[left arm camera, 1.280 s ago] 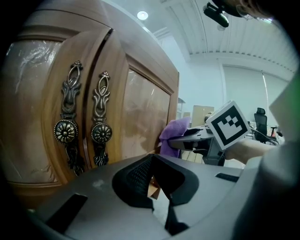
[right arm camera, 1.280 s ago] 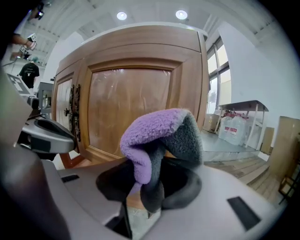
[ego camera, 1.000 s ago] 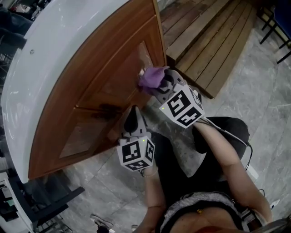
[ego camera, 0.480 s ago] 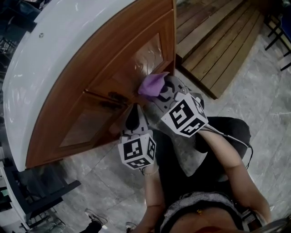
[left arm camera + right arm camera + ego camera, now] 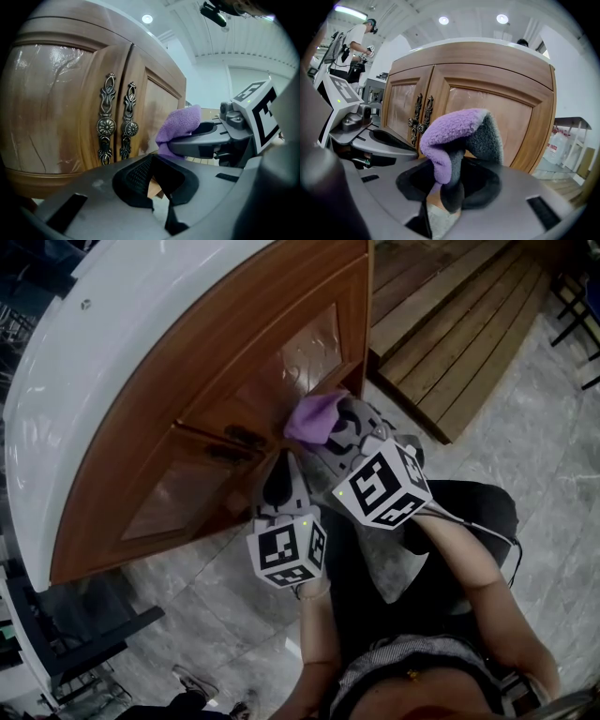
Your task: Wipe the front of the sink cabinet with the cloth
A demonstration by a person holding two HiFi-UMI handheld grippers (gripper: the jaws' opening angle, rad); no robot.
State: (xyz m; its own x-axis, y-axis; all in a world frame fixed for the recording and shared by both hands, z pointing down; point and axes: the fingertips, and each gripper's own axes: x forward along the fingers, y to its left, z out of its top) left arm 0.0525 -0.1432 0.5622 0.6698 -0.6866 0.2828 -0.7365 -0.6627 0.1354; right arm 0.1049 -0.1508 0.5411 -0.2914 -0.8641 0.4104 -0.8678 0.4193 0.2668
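Purple on one face and grey on the other, the cloth (image 5: 454, 136) is folded into a wad and pinched in the right hand-held gripper (image 5: 449, 185). Its jaws are clamped on the cloth's lower end, so the soft bulge sticks out ahead of them as a wiping pad. In the head view that pad sits at the right-hand door of the wooden sink cabinet (image 5: 234, 381), just beside the pair of ornate metal handles (image 5: 117, 126) where the doors meet. It looks to be touching the wood, though the angle leaves this uncertain. The left hand-held gripper (image 5: 278, 482) has its jaws drawn together on nothing. It hangs low beside the right one, near the foot of the doors, probably to keep clear of the wiping. I judge the wiping to be under way near the middle of the front, with the left door likely yet to be covered.
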